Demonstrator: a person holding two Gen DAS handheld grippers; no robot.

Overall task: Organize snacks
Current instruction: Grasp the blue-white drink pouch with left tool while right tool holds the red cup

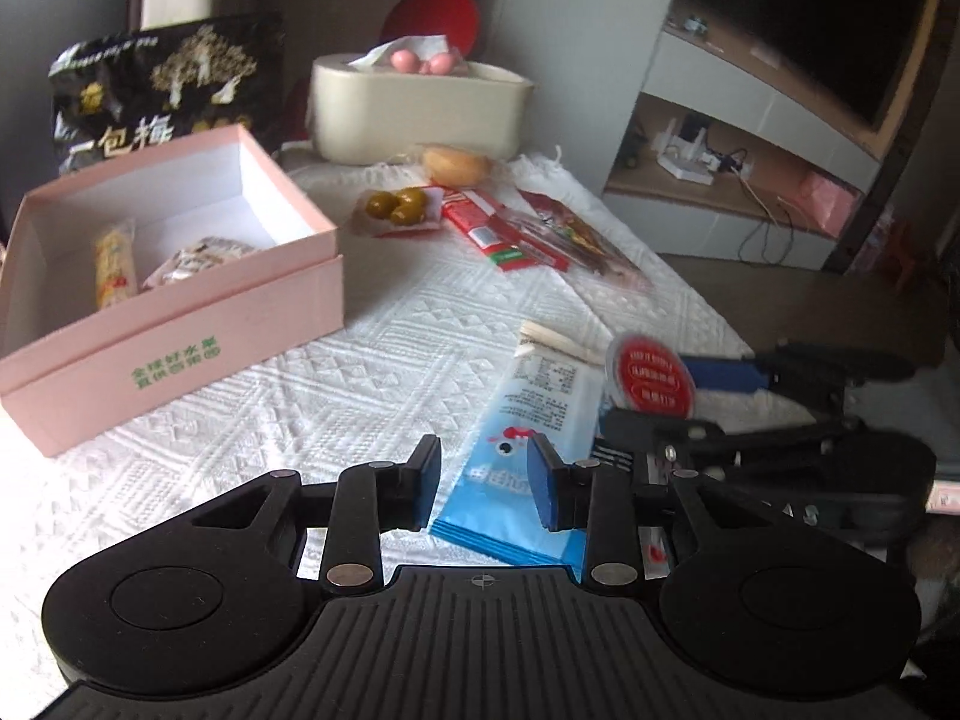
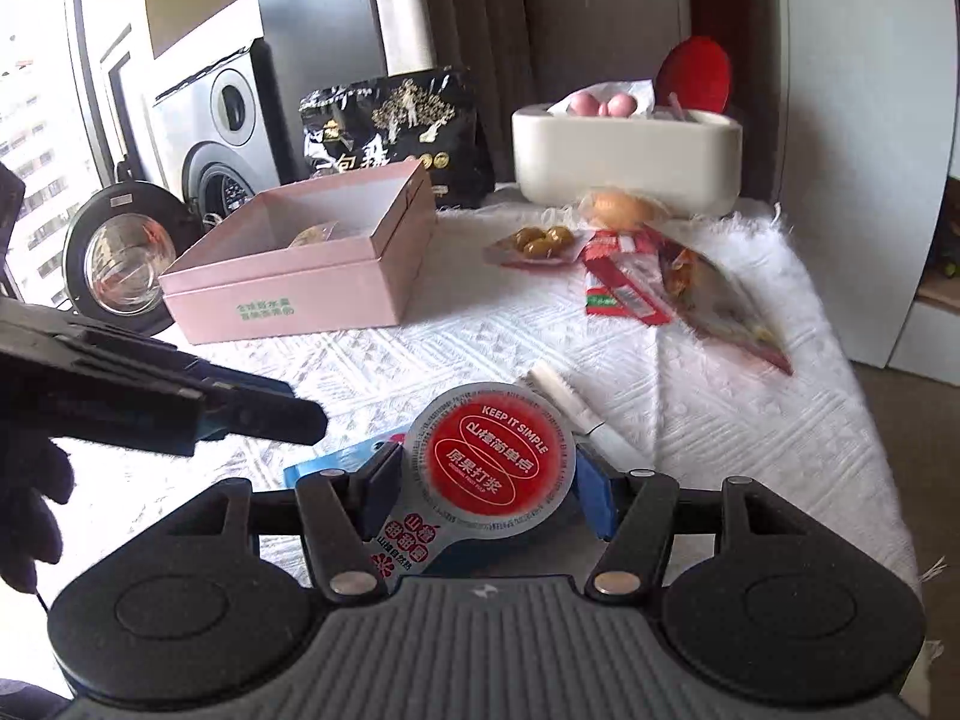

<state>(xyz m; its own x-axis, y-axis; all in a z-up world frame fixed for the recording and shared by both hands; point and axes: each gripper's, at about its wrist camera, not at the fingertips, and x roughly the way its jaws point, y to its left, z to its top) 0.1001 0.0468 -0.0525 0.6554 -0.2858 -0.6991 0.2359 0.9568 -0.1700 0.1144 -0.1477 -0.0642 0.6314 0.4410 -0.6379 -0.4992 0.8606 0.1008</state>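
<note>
My right gripper (image 2: 489,495) is shut on a round cup with a red lid (image 2: 489,462), one pad on each side of it. The left wrist view shows that cup (image 1: 651,375) just above the cloth at the right. My left gripper (image 1: 486,480) stands partly open, nothing pressed between its pads. It hovers over a blue snack packet (image 1: 528,420) lying flat on the white cloth. An open pink box (image 1: 180,312) at the left holds a yellow cracker packet (image 1: 114,267) and a wrapped snack (image 1: 198,261). Farther back lie an olive packet (image 1: 399,207), a bun (image 1: 456,165) and red packets (image 1: 504,228).
A cream tissue box (image 1: 420,108) and a black snack bag (image 1: 162,84) stand at the back of the table. Thin white stick packets (image 2: 576,414) lie beside the cup. A round glass dish (image 2: 126,264) sits left of the pink box. The cloth's right edge (image 2: 852,390) drops to the floor.
</note>
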